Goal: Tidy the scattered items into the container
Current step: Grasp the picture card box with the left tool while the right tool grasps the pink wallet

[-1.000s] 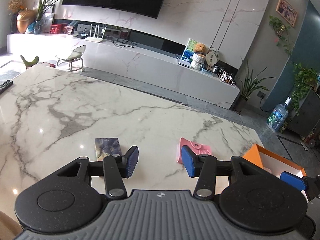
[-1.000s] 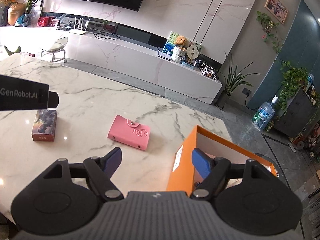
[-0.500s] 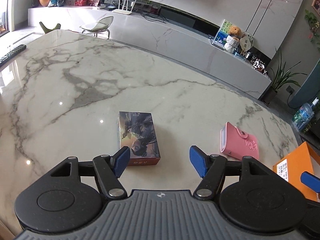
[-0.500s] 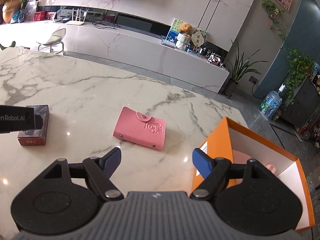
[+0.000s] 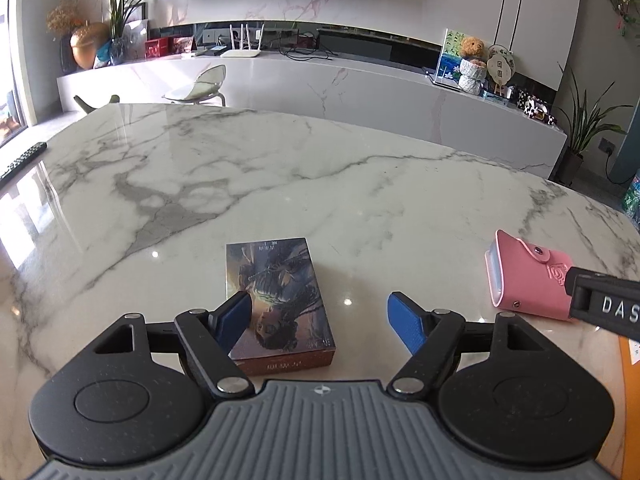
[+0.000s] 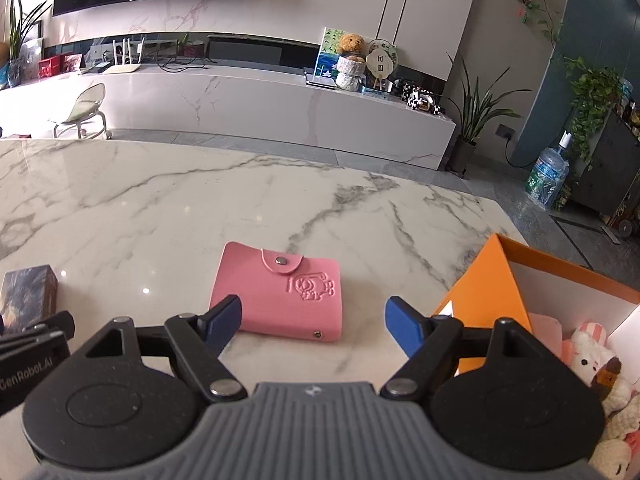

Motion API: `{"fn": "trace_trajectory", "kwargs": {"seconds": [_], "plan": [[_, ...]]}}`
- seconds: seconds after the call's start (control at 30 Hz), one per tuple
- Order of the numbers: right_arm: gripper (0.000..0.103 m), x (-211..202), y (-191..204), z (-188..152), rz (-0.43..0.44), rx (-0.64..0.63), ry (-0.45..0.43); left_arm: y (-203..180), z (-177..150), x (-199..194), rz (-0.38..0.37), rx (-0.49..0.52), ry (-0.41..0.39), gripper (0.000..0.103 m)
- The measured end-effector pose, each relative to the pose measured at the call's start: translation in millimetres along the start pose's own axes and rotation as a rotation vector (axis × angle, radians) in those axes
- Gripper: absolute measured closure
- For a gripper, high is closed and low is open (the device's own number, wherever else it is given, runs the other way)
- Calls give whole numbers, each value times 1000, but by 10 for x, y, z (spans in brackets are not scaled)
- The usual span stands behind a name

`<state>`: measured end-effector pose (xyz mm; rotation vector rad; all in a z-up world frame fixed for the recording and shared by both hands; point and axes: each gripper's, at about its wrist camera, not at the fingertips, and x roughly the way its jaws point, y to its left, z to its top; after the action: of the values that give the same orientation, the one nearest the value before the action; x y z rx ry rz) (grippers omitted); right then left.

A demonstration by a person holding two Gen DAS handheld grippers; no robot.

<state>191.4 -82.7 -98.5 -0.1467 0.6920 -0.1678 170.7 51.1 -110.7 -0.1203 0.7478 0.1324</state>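
Scattered items lay on a glossy, grey-veined marble table [image 5: 280,168]: a flat rectangular card box [image 5: 276,300] with a dark printed cover and a brown end face, and a pink leatherette card wallet [image 6: 280,292] closed by a snap tab and embossed with a small cartoon figure. An orange cardboard container [image 6: 484,280] with a white interior stood at the table's right end, just beside the wallet but apart from it; plush toys [image 6: 600,368] — cream and pink, fuzzy in texture — sat inside.

Left gripper [image 5: 318,322] was held low over the table, angled forward, its blue-padded jaws spread wide. The near end of the card box lay between them, the left pad overlapping the box's left edge in the left wrist view; whether it touched could not be told.

Right gripper [image 6: 314,322] was posed likewise, jaws wide apart and holding nothing, with the wallet lying ahead between the fingertips — the left pad at the wallet's near-left corner, the right pad near the container's orange wall.
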Motion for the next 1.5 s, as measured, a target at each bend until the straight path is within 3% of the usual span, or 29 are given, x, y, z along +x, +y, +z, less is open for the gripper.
{"fn": "trace_trajectory", "kwargs": {"seconds": [0.23, 0.37, 0.43, 0.63, 0.9, 1.03, 1.5], "plan": [[19, 233, 54, 75, 29, 49, 6, -70, -21, 119, 112, 55, -31, 13], [17, 331, 122, 92, 39, 49, -1, 52, -26, 251, 123, -19, 40, 13], [15, 385, 136, 97, 42, 57, 3, 95, -34, 277, 143, -29, 36, 11], [9, 536, 114, 82, 26, 85, 19, 106, -21, 300, 137, -29, 17, 11], [4, 738, 48, 48, 36, 155, 58, 24, 6, 353, 104, 14, -7, 27], [1, 774, 61, 58, 69, 181, 64, 15, 6, 372, 101, 21, -14, 29], [0, 850, 244, -24, 6, 23, 65, 33, 14, 369, 90, 23, -2, 32]]}}
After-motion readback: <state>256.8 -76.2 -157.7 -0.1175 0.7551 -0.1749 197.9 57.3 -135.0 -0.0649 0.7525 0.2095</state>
